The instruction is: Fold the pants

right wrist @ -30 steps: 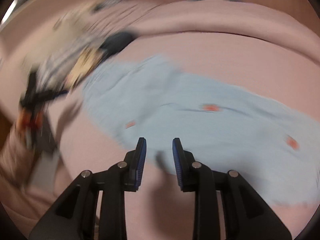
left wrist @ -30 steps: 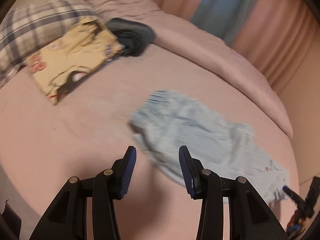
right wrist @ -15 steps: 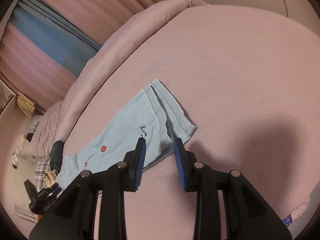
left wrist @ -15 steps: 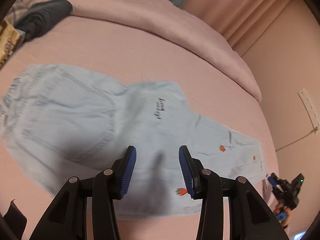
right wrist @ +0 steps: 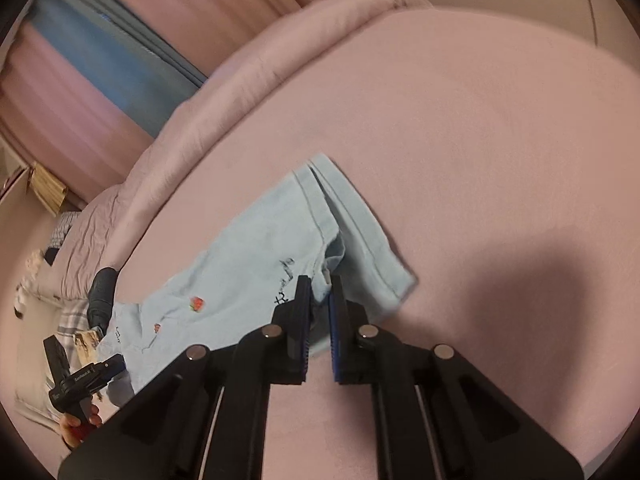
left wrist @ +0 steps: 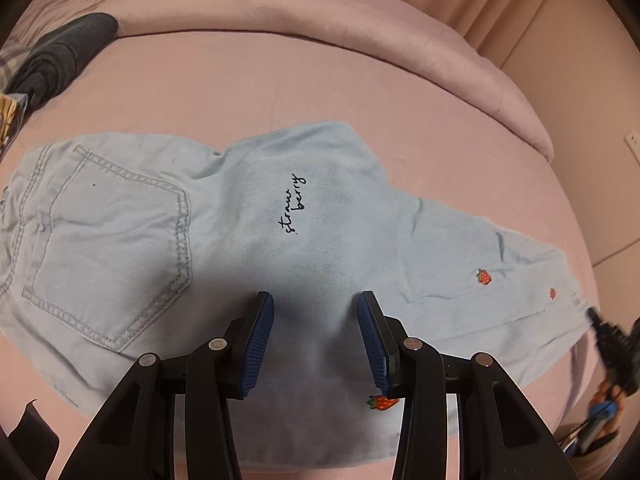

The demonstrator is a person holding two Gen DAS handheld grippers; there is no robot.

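The right gripper (right wrist: 318,300), closing on what seems only a thin pinch of the pants (right wrist: 256,264) hem (blurred, at twelve o'clock), could slip off, while the left gripper (left wrist: 316,322) hangs open, empty.

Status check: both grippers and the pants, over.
Right gripper closing on the hem end of the pants. Left gripper open over their middle, gripping nothing. Pants flat on the bed. Nothing in the way.

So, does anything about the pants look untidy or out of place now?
Mostly flat, but the pants bulge sideways mid-leg instead of lying straight, and the hem is bunched where the right gripper is closing on it.
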